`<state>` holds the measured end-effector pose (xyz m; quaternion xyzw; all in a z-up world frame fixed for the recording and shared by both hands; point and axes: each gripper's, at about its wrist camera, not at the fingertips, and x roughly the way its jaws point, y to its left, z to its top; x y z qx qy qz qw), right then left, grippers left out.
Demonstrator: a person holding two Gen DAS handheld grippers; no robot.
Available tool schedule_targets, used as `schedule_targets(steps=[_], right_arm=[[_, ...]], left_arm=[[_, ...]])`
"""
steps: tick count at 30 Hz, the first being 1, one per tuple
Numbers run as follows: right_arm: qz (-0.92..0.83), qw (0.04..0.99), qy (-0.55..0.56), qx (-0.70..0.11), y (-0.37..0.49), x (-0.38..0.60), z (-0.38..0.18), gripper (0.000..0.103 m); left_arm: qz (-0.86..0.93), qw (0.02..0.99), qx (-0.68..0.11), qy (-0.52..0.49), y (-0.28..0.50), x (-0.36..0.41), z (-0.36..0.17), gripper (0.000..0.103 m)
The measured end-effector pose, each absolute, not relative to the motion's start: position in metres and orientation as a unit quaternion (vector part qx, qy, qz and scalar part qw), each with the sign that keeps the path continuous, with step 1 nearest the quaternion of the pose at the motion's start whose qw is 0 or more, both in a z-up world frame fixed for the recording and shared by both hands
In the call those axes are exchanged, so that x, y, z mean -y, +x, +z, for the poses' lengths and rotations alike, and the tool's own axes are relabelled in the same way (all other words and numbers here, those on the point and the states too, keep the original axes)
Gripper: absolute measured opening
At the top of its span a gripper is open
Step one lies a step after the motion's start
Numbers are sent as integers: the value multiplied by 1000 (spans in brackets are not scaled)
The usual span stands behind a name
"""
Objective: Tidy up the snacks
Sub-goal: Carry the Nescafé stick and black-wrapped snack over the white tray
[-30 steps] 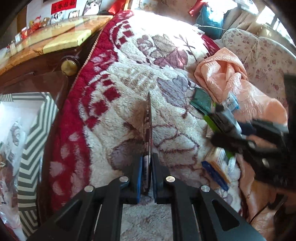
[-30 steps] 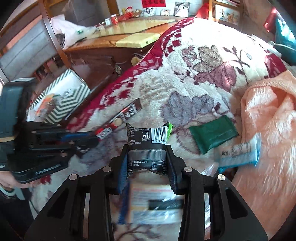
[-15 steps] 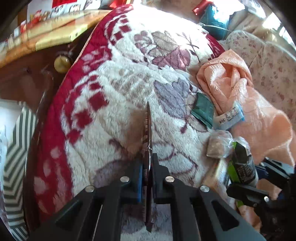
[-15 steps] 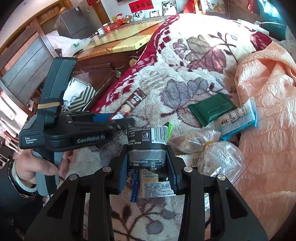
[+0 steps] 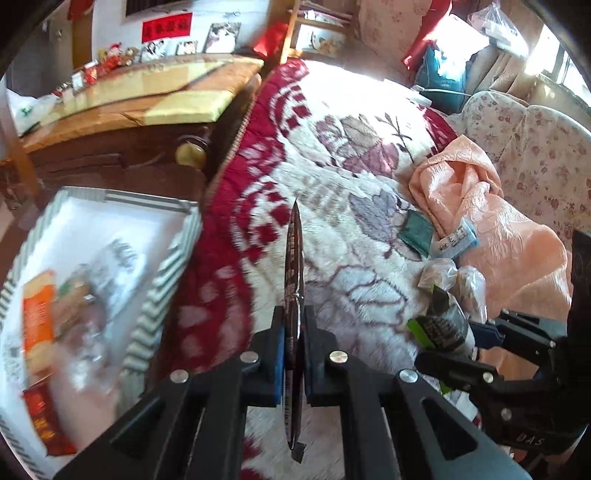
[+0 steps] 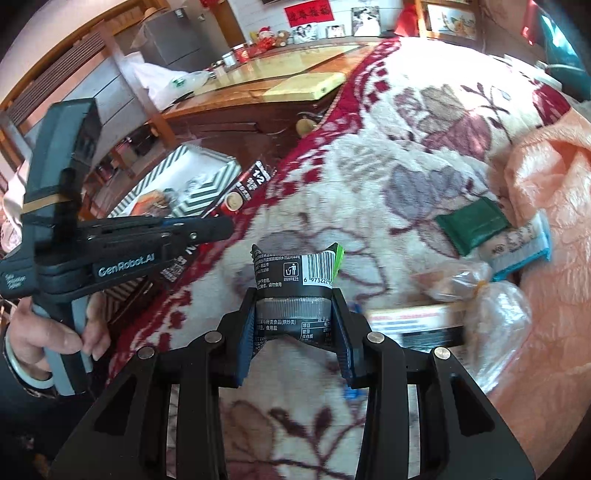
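left fingers (image 5: 280, 354) pinch a sachet (image 5: 293, 258); striped box (image 5: 162, 280) holds snack packets (image 5: 37, 325).

A lived-in home bedroom: a bed under a plush floral blanket (image 5: 332, 155), a wooden dresser (image 6: 258, 96) holding framed family photos (image 6: 365, 20), and a red paper banner (image 6: 308, 14) on the wall.
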<state>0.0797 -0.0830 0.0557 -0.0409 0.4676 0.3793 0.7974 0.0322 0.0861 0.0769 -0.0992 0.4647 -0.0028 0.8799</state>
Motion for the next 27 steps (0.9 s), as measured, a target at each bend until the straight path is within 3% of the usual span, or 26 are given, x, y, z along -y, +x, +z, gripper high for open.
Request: schedule_targets(steps=[27], right_arm=[[448,766,-89,-452,35,-34,83,36]], left_arm=[[142,893,-412,-117,-58,-179,98,9]])
